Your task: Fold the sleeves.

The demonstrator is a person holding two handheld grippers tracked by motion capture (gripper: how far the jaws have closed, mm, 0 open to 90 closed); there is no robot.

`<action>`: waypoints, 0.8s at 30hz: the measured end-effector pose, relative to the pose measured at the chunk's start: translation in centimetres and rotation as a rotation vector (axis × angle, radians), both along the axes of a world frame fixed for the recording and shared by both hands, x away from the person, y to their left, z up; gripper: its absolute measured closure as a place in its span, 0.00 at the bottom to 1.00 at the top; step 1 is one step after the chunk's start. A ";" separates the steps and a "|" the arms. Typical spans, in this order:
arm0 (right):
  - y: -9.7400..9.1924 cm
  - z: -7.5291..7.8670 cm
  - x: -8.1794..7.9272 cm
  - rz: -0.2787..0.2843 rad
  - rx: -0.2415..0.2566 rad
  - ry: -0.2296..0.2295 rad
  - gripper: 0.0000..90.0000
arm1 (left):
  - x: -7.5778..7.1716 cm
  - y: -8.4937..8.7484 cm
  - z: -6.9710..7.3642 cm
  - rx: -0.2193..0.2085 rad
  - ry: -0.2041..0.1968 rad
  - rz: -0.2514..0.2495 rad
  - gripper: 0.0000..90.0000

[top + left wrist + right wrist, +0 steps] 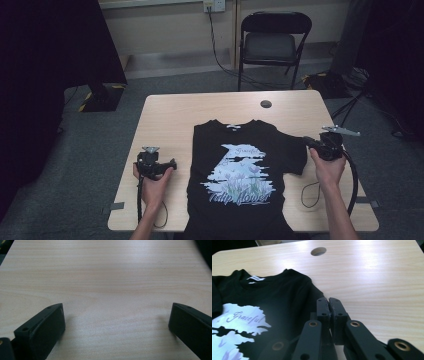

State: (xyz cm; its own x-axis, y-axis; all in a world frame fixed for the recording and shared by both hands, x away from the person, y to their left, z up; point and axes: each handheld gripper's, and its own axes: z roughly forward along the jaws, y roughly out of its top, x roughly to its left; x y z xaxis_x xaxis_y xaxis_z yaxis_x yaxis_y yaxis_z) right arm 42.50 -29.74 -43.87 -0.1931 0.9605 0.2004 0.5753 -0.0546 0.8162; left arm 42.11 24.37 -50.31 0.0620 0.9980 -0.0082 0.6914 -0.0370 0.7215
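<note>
High view: black cotton T-shirt w/ pale flower print (240, 170) flat on light wooden table (165, 120), right gripper (311, 144) pinched shut at sleeve edge, fabric hold unclear, left gripper (172, 163) wide open, empty.

the black t-shirt's (240, 170) hem runs off the high view's bottom edge, and its lower lettering is blurred.

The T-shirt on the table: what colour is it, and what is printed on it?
Black T-shirt with a white-and-lilac flower print; clearest in the high view.
</note>
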 end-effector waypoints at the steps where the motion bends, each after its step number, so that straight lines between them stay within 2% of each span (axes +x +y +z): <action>1: 0.2 0.1 0.0 0.007 0.004 -0.004 0.97 | 0.0 0.0 0.0 0.000 0.000 0.000 0.00; 12: 2.2 0.9 0.0 0.050 0.004 -0.024 0.97 | 0.0 0.0 0.0 0.000 0.000 0.000 0.00; 17: 2.8 1.3 0.0 0.085 0.041 -0.031 0.97 | 0.0 0.0 0.0 0.000 0.000 0.000 0.00; 24: 3.4 1.6 0.2 0.108 0.056 -0.033 0.97 | 0.0 0.0 0.0 0.000 0.000 0.000 0.00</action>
